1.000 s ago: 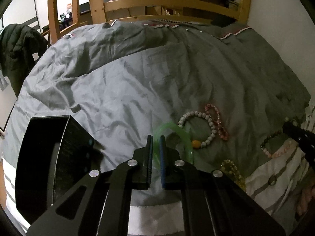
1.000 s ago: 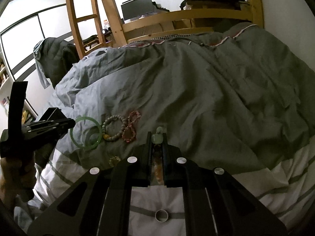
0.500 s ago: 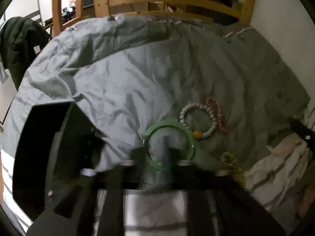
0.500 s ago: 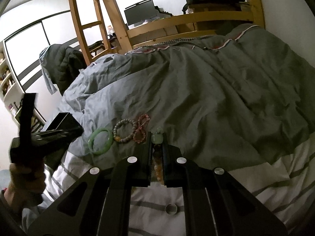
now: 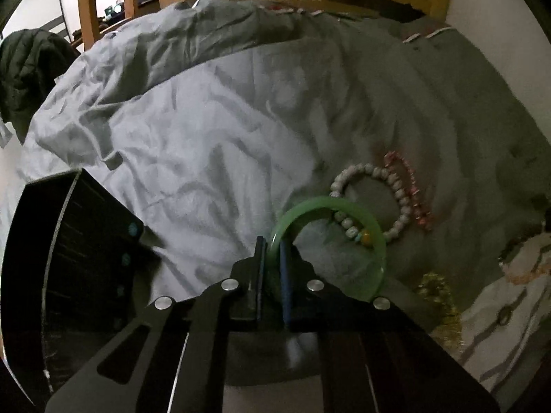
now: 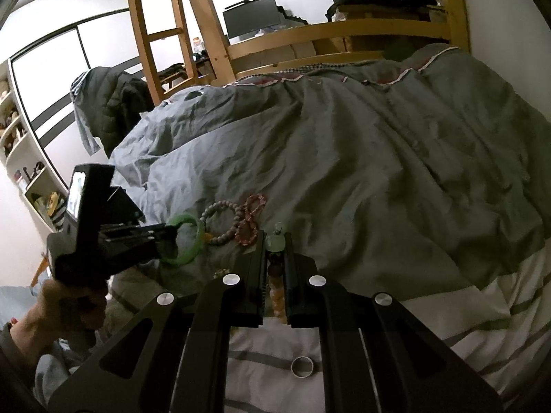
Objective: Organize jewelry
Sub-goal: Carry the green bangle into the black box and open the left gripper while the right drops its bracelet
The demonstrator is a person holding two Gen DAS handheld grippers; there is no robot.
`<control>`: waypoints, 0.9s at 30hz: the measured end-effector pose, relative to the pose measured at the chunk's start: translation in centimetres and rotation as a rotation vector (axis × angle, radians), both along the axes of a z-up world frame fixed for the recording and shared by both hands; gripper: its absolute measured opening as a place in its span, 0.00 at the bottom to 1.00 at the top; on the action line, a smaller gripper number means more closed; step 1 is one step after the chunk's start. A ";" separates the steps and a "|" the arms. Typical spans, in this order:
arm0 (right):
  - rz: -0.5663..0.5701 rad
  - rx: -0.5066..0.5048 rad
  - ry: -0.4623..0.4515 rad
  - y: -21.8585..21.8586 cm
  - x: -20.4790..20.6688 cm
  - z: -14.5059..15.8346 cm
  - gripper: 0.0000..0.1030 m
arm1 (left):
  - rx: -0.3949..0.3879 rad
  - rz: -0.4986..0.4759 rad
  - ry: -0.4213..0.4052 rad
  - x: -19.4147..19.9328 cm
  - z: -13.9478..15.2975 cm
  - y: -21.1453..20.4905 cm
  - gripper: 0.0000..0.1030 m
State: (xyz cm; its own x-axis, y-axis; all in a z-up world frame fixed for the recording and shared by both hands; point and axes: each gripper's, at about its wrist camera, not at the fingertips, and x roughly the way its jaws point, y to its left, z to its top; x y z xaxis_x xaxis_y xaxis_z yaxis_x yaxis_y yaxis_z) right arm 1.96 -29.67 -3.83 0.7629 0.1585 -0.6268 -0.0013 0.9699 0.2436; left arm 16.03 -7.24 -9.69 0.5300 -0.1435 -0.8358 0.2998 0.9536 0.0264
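My left gripper (image 5: 273, 245) is shut on the rim of a green jade bangle (image 5: 361, 220), seen from the right wrist view too (image 6: 193, 237). A white bead bracelet (image 5: 396, 189) and a pink bead bracelet (image 5: 413, 189) lie on the grey duvet just beyond it. A gold chain (image 5: 437, 289) lies at the right. My right gripper (image 6: 275, 241) is shut on a beaded bracelet with orange, dark and pale green beads (image 6: 277, 275). A black jewelry box (image 5: 62, 258) stands at the left.
The rumpled grey duvet (image 6: 378, 155) covers the bed, with a white striped sheet (image 6: 447, 313) at the near edge. A small white ring (image 6: 302, 366) lies on the sheet. A wooden bed frame and ladder (image 6: 165, 34) stand behind.
My left gripper has closed on the green bangle and lifted its near side off the duvet. My right gripper still holds the beaded bracelet and has risen a little.
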 end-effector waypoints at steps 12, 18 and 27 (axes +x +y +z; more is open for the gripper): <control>0.050 0.139 -0.012 -0.6 -0.9 1.3 0.09 | -0.056 0.004 -0.052 -2.0 4.2 0.6 0.08; 0.090 0.139 0.006 0.6 -1.7 3.4 0.09 | -0.056 0.037 -0.069 -3.8 6.9 2.2 0.08; 0.135 0.141 0.021 3.1 -2.2 5.5 0.09 | -0.034 0.070 -0.107 -7.1 10.4 6.5 0.08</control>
State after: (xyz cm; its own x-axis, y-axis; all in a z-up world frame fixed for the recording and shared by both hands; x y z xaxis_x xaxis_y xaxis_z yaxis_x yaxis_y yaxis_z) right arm -0.23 -26.56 1.62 0.7156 0.3461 -0.6067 -0.1226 0.9173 0.3788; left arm 8.97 -0.70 0.69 0.6253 -0.1302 -0.7695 0.2300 0.9729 0.0223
